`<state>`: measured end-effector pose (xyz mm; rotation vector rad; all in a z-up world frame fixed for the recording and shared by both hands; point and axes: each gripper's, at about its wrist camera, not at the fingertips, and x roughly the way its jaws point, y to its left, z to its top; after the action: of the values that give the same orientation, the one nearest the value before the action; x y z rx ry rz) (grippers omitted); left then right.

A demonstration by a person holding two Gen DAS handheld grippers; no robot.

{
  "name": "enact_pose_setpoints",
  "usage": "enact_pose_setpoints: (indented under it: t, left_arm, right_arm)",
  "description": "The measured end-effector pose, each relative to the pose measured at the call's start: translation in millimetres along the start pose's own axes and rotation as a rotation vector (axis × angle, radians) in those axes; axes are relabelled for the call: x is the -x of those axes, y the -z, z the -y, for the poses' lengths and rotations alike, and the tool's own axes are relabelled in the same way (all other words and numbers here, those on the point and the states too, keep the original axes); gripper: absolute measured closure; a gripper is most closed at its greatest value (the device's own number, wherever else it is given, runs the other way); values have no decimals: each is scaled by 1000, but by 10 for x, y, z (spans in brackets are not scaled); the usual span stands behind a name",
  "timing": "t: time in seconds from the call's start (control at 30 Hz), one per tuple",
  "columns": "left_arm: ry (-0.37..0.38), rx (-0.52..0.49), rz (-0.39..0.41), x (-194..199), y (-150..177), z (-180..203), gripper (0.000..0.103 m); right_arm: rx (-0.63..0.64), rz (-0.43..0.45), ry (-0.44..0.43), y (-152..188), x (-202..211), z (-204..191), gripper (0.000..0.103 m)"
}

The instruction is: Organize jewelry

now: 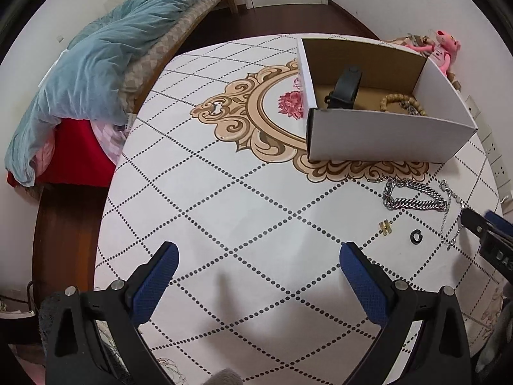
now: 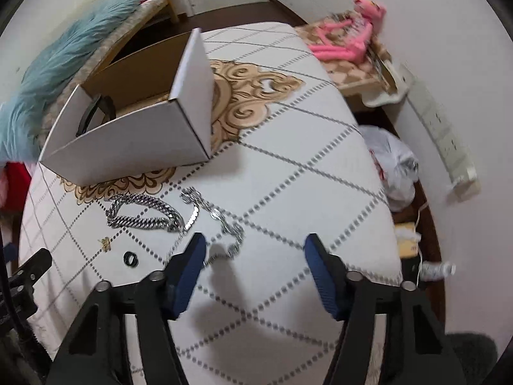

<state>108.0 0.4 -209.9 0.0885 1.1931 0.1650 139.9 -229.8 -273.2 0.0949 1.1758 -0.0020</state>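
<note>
Both tools empty. Left tool has its jaws spread wide and hangs above bare tablecloth, well apart from any jewelry. Right tool is also wide open; its left pad lies just beside the thin silver chain, maybe over its near end. Contact cannot be confirmed from either view.

Jewelry on the table, in front of the white cardboard box: heavy silver curb chain, the thin chain beside it and apparently touching it at one spot, a small gold piece, a black ring. Already in the box: a black watch-like band and a wooden bead bracelet.

Risks, as I judge them:
- Thin chain lies flat and loose. Closing on a single strand may let the links slip between the pads, or the rest may trail and snag on the box wall during transfer.
- If the two chains are tangled where they meet, lifting one would drag the other, possibly off the table edge, which is near on my right.
- The box looks light. A trailing chain or a knock from the tool could shift or tip it.
- Right view is motion-blurred, so my aim on the chain is uncertain.
- The ring and gold piece are small and flat; pads may push them along the cloth instead of gripping.
</note>
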Motion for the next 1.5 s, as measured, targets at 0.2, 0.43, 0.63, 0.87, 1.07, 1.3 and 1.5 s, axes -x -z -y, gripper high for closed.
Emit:
enact_pose_setpoints:
  t: [0.2,0.43,0.63,0.87,1.07,1.3,1.5]
  left_arm:
    - [42,-14,2,-70,-34,87,1]
    - [167,-42,-11,-155,-40,386,2]
    - [228,-61,-19,-238,-31,588,20]
    - [229,-117,39,-194,-56,745,52]
    - [249,-141,53,-176,-90,793,97]
    - [279,-126,53,-134,-55,666,97]
    - [345,-73,72,201,-68,359,98]
  right_arm:
    - [55,54,64,-24,-4,-109,100]
    - [-62,45,65,88,88,246,100]
    - [-83,44,58,175,126,327,100]
    - [-82,41,57,181,122,320,100]
    - [-88,40,54,179,123,317,100]
    - [-98,56,2,165,271,282,100]
    - [-80,124,-88,15,708,163,100]
